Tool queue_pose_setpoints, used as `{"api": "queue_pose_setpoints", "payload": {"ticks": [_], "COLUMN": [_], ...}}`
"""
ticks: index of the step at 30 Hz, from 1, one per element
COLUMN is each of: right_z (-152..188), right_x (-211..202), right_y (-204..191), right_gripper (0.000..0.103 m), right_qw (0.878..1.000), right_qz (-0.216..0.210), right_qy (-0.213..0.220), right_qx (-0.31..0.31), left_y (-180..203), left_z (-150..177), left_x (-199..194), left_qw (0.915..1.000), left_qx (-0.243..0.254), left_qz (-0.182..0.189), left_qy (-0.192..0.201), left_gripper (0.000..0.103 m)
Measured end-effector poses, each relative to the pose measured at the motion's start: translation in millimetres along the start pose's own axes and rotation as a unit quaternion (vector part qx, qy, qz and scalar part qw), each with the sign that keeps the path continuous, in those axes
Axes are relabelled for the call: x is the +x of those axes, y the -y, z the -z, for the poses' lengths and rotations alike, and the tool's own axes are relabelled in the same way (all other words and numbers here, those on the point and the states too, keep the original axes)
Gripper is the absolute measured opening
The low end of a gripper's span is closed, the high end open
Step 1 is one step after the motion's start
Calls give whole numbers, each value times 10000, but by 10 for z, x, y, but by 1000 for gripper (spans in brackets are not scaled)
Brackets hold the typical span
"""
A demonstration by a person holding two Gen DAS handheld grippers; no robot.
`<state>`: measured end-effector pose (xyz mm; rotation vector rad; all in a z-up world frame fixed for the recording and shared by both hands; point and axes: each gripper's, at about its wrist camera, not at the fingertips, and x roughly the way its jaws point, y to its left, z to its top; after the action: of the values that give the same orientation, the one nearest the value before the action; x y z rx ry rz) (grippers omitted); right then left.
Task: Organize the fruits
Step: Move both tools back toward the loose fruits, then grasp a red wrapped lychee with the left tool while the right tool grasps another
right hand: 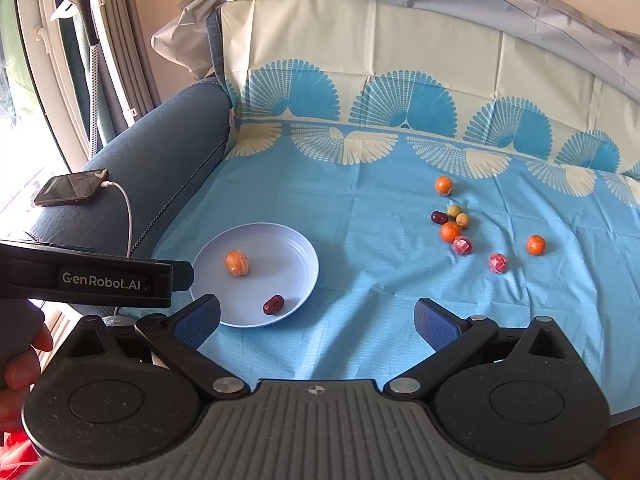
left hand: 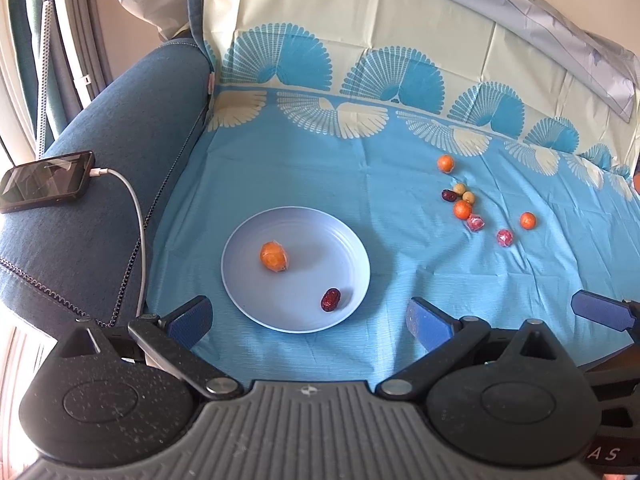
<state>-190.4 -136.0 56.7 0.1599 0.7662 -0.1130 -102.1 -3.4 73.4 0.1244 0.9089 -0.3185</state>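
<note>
1. Fruits: wrapped orange (left hand: 274, 256) and red date (left hand: 330, 299) on lilac plate (left hand: 240, 280); others scattered on blue cloth (left hand: 320, 176).
2. Left gripper (left hand: 308, 318), right gripper (right hand: 316, 318): both spread wide, empty.
3. Lettering on left gripper's side: "GenRobot.AI".

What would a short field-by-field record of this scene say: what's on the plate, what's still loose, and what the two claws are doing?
Surface: blue fan-patterned cloth over a sofa
Container: round pale lavender plastic plate
On plate: one orange fruit in clear wrap; one dark red date
Loose on cloth: three small orange fruits, two pink wrapped pieces, two small yellow-green round fruits, one dark red date, to the right of the plate
Left claw: open, empty
Right claw: open, empty
Nearby: black phone charging on the sofa arm
</note>
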Motion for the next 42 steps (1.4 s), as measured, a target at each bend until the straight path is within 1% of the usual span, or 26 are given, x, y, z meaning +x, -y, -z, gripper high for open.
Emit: {"api": "queue_pose_setpoints", "payload": {"ticks": [4, 15, 21, 24, 29, 33, 35, 37, 39, 42], "right_z": [-6, 4, 29, 52, 59, 41, 16, 16, 23, 81], "right_x": [31, 151, 240, 291, 443, 649, 785, 986, 1219, 1642], "right_y": [53, 269, 483, 618, 1019, 1450, 1638, 1852, 2027, 2292], "right_gripper": [102, 102, 102, 102, 102, 102, 102, 102, 102, 102], "right_qw": [10000, 9997, 9991, 9988, 9953, 9892, 9856, 9815, 9780, 9748], "right_qz": [31, 60, 114, 224, 595, 1110, 1386, 1664, 1908, 2118], "right_qy": [-2, -37, -68, -35, 14, 158, 210, 267, 231, 111], "right_qx": [38, 215, 395, 440, 762, 941, 950, 904, 816, 688], "left_y": [58, 286, 480, 607, 909, 1205, 1369, 1533, 1690, 1953], "left_z": [-36, -123, -161, -203, -338, -485, -577, -667, -741, -842], "left_x": [44, 238, 397, 514, 821, 1174, 1403, 1653, 1901, 2348], "left_qw": [10000, 9997, 9990, 9984, 9972, 9965, 9960, 9955, 9948, 9930], "left_qx": [8, 143, 284, 333, 491, 565, 576, 552, 523, 482], "left_qz": [61, -12, -18, 14, 57, 150, 267, 361, 439, 587], "left_qy": [-45, -221, -359, -456, -563, -596, -629, -676, -756, -910], "left_gripper": [103, 103, 103, 103, 103, 103, 103, 103, 103, 103]}}
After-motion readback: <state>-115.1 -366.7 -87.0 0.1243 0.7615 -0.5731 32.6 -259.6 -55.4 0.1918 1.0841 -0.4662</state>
